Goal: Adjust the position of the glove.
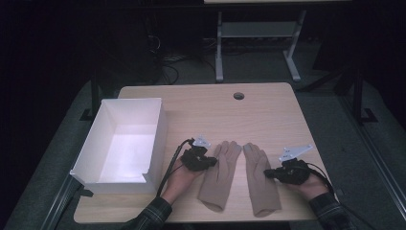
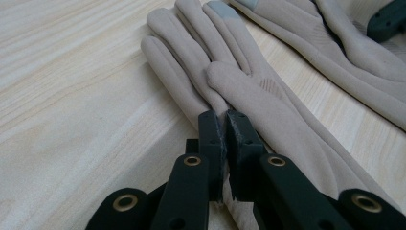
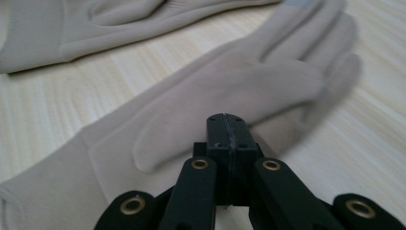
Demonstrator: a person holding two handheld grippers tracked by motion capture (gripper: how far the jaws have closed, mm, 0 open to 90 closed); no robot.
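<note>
Two beige gloves lie flat, side by side, on the wooden table point(image 1: 268, 115), fingers pointing away from me. My left gripper point(image 1: 214, 161) sits at the left edge of the left glove point(image 1: 222, 172). In the left gripper view its jaws are shut, tips point(image 2: 225, 120) resting at the glove's side point(image 2: 249, 91) below the little finger. My right gripper point(image 1: 266, 173) is shut at the right edge of the right glove point(image 1: 261, 182). In the right gripper view its tips point(image 3: 226, 122) hover over that glove's thumb point(image 3: 230, 86), with no fabric seen between the jaws.
An open white box point(image 1: 158, 139) stands on the table's left side, close to my left hand. A round cable hole point(image 1: 238, 96) sits near the far edge. The right glove point(image 2: 344, 52) and the other gripper point(image 2: 388, 19) appear in the left gripper view.
</note>
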